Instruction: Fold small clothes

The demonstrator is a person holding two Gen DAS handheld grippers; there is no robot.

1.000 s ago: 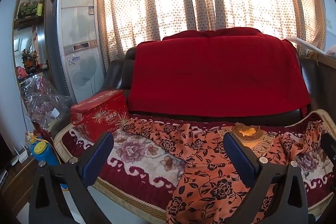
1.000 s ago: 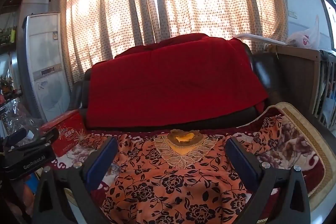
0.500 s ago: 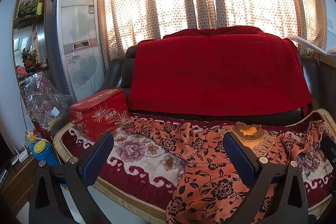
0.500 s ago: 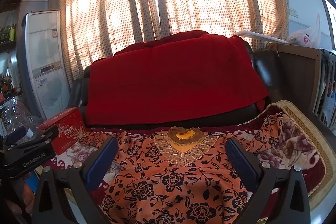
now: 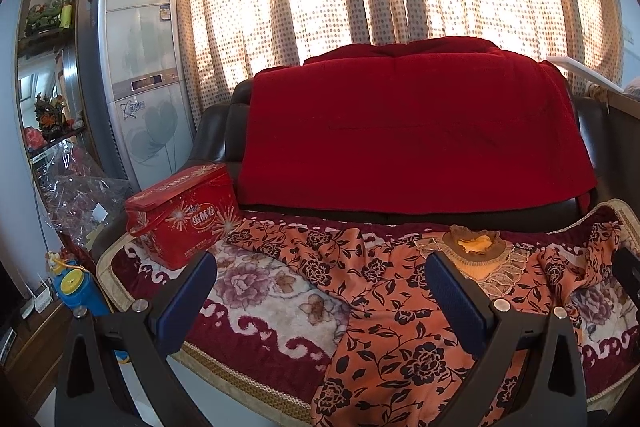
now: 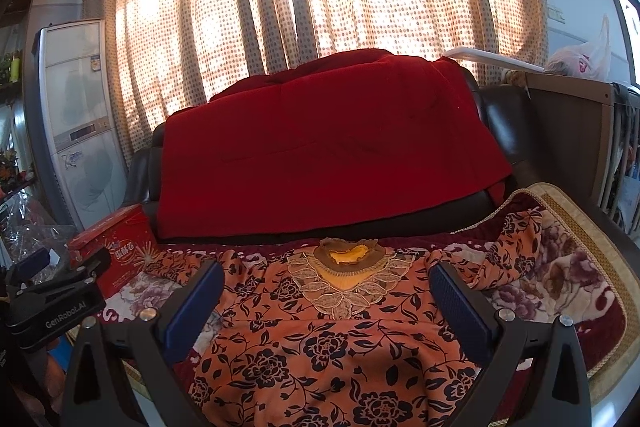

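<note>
Both jaws stood wide apart, gripping nothing. Left gripper (image 5: 320,299) hovered off blouse's (image 6: 332,339) left side; right gripper (image 6: 326,301) hovered over its chest, below collar (image 6: 348,255). Blouse lay spread on blanket (image 5: 256,291), hem over front edge. Tin (image 5: 180,215) sat left of blouse.

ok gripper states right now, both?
Left gripper: open, holding nothing.
Right gripper: open, holding nothing, above the floral top.
</note>
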